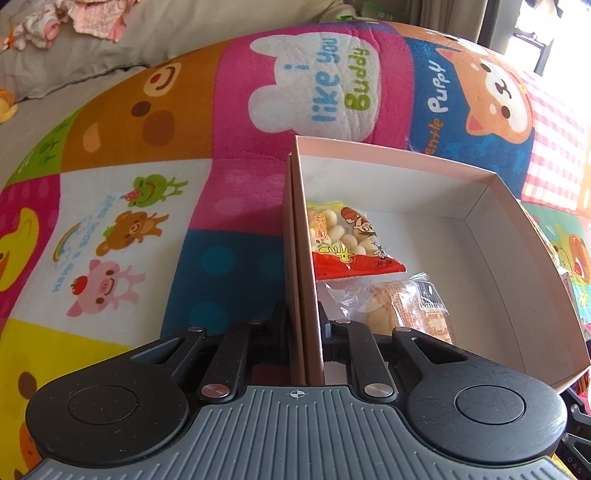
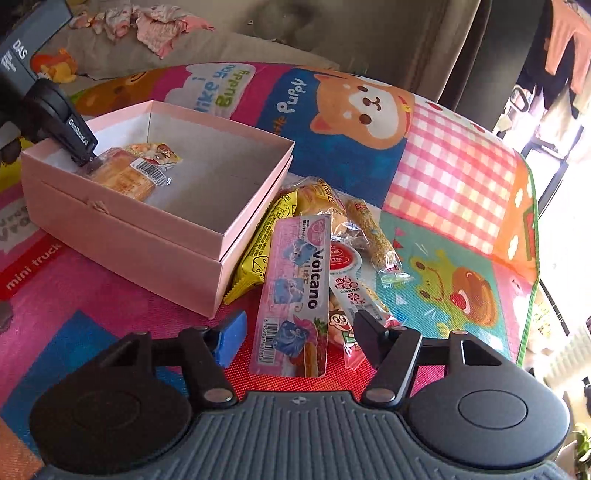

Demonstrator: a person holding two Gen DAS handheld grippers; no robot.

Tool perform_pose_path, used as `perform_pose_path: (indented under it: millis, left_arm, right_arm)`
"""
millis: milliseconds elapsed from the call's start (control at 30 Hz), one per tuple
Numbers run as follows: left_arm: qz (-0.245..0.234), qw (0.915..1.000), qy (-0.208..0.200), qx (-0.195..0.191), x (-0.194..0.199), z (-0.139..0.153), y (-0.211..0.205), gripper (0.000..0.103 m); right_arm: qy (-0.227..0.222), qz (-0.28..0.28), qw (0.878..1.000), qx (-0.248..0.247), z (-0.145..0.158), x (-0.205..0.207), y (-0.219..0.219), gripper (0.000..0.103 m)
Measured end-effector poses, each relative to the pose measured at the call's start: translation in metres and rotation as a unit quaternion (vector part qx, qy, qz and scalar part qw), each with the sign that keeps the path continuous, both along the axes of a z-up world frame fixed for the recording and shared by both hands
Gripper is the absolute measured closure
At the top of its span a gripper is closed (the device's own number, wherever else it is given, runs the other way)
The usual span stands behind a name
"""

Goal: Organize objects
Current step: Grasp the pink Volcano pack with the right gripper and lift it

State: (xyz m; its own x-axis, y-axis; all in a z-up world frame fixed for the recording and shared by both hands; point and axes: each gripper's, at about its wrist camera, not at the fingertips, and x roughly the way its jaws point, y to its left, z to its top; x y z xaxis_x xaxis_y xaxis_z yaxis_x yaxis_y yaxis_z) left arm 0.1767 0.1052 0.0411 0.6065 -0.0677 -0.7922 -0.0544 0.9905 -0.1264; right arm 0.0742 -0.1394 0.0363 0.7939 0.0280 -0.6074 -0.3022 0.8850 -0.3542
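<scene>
A pink box sits open on a colourful play mat. My left gripper is shut on the box's left wall; it also shows in the right wrist view at the box's far corner. Inside lie a red-and-yellow snack bag and a clear cracker pack, also seen from the right wrist. My right gripper is open, its fingers either side of a pink Volcano packet on the mat.
Beside the box lie more snacks: a yellow bar, a red-and-white candy pack and a seeded stick. The play mat ends at right. A grey cushion with clothes is behind.
</scene>
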Motion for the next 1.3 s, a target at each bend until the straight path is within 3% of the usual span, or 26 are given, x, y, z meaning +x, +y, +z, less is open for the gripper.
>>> perform_pose_path:
  millis: [67, 333, 533, 600, 667, 933, 1133, 1300]
  left_arm:
    - [0.0, 1.0, 0.002, -0.001, 0.0, 0.0, 0.0, 0.088]
    - [0.0, 1.0, 0.001, -0.003, -0.001, 0.0, 0.001, 0.088]
    - [-0.003, 1.0, -0.001, -0.004, -0.002, 0.0, 0.001, 0.088]
    - [-0.003, 1.0, -0.001, -0.002, -0.003, 0.0, 0.0, 0.088]
    - [-0.003, 1.0, -0.001, -0.003, -0.003, 0.0, 0.0, 0.088]
    - [-0.004, 1.0, 0.001, -0.002, -0.002, 0.0, 0.001, 0.088]
    - [-0.007, 1.0, 0.002, -0.001, -0.002, 0.0, 0.001, 0.088]
    - [-0.006, 1.0, 0.003, -0.006, -0.002, 0.0, 0.003, 0.088]
  right_arm:
    - [0.014, -0.001, 1.0, 0.01, 0.0, 0.001, -0.003, 0.061]
    - [0.089, -0.031, 0.991, 0.097, 0.017, -0.048, -0.056, 0.061]
    - [0.156, -0.029, 0.972, 0.174, 0.027, -0.091, -0.082, 0.06]
    - [0.157, -0.027, 0.967, 0.2, 0.033, -0.096, -0.09, 0.056]
    - [0.14, -0.033, 0.968, 0.205, 0.038, -0.095, -0.093, 0.041]
    - [0.089, -0.042, 0.98, 0.173, 0.038, -0.08, -0.083, 0.029]
    - [0.067, -0.06, 0.975, 0.201, 0.06, -0.015, -0.106, 0.029]
    - [0.098, -0.07, 0.967, 0.225, 0.076, 0.087, -0.115, 0.021]
